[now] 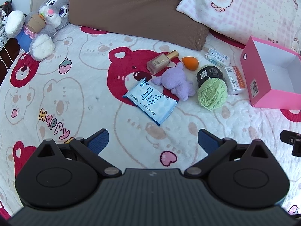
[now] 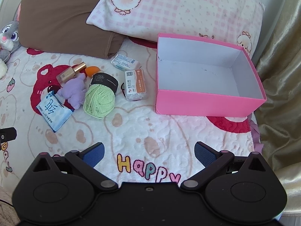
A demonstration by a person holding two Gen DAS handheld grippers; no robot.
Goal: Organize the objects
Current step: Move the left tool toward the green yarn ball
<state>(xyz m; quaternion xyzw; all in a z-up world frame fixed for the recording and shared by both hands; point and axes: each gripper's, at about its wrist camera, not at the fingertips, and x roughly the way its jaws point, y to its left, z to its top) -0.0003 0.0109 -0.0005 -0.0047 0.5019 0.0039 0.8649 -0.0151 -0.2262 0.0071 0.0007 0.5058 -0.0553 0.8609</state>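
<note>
The bed is covered with a soft white blanket (image 2: 143,131) with red bears, pale bears and the word "Happy" on it. At the far left sits a gray bunny toy (image 1: 48,17) holding a little brown cup. Next to it is a brown pillow (image 1: 135,7), then a pink checked pillow (image 2: 178,9) with a cartoon chick. A shiny gold curtain (image 2: 282,75) hangs at the far right.

The small things lie in a bunch in the middle of the blanket. From the left there is a blue pack of wipes (image 1: 150,101), lying flat. A purple plush toy (image 1: 175,81) touches its top corner. Behind the plush lie a makeup bottle (image 1: 161,61) with a gold cap, on its side, and an orange sponge (image 1: 190,62) shaped like an egg. Then comes a ball of green yarn (image 1: 211,87) with a black paper band. Right of it are a clear box with an orange label (image 2: 135,84) and, farther back, a white tissue pack (image 2: 125,62). At the right is a pink box (image 2: 203,101), white inside, with no lid and nothing in it.

The left gripper (image 1: 153,141) and the right gripper (image 2: 148,153) both hang over the blanket in front of the things, fingers spread wide, holding nothing.
</note>
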